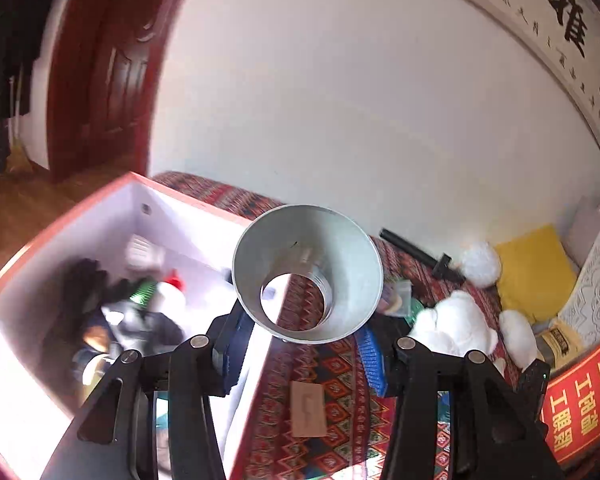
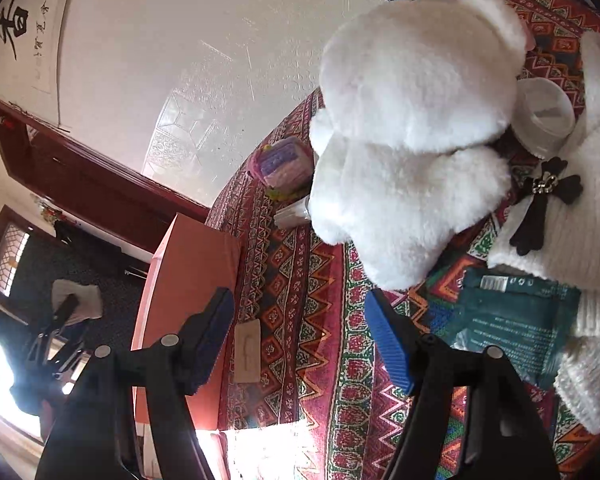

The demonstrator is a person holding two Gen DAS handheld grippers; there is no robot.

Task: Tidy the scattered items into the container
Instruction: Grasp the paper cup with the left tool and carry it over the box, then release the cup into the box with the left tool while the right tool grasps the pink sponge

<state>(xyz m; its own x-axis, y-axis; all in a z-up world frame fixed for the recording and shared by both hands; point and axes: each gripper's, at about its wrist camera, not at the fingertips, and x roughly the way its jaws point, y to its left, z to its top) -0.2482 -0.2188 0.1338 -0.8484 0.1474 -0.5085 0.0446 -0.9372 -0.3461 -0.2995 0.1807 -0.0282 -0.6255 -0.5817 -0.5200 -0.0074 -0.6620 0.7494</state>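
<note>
My left gripper [image 1: 300, 350] is shut on a silver metal funnel [image 1: 308, 272], held between the blue pads above the near wall of a pink box [image 1: 112, 196] with a white inside. Several items lie in the box, among them a red-capped bottle [image 1: 170, 292] and dark clothes. My right gripper [image 2: 300, 344] is open and empty above the patterned red cloth [image 2: 300, 280], just in front of a white plush bear [image 2: 412, 120]. A small tan card [image 2: 247, 350] lies beside the pink box [image 2: 188, 300].
On the cloth lie a dark green packet [image 2: 512, 320], a white knitted garment with a black bow [image 2: 580, 220], a clear plastic cup [image 2: 546, 120], a pink-purple pouch [image 2: 282, 164]. A black hammer [image 1: 420, 254], yellow cushion [image 1: 534, 268] and red banner [image 1: 584, 400] lie beyond.
</note>
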